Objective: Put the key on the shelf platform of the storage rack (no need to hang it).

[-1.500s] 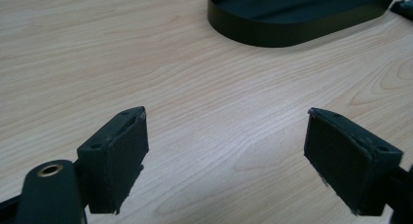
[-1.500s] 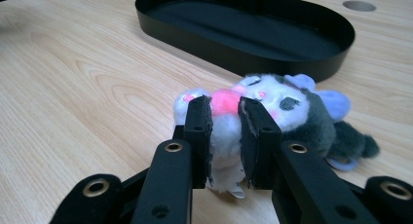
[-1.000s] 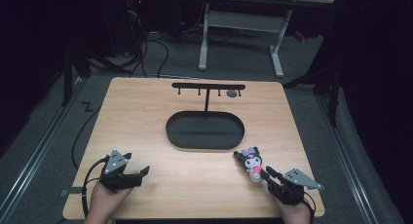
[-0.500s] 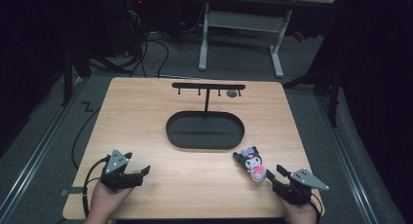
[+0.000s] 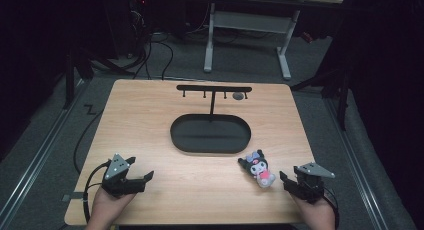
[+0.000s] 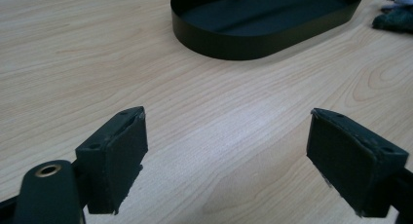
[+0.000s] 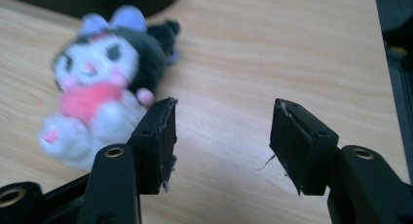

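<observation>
A small plush toy [image 5: 259,167] with a black head, purple bow and pink front lies on the wooden table [image 5: 150,120], at the front right. My right gripper [image 5: 286,182] sits just right of it and points at it. Its jaws have just been opening and nothing is between them. In the right gripper view the toy [image 7: 97,83] lies left of the open right gripper [image 7: 223,121], clear of the pads. My left gripper [image 5: 146,181] rests at the front left, open and empty. The left gripper view shows it [image 6: 226,136] over bare wood.
A black oval tray [image 5: 210,135] sits mid-table, seen ahead in the left gripper view [image 6: 229,44]. Behind it stands a black hook rack [image 5: 214,89] with a small grey round thing [image 5: 239,96] hanging at its right end. Desk legs and cables lie beyond the table.
My right gripper has drawn back from the plush toy toward the right and its jaws have spread apart. The toy and the left gripper have stayed in place.
</observation>
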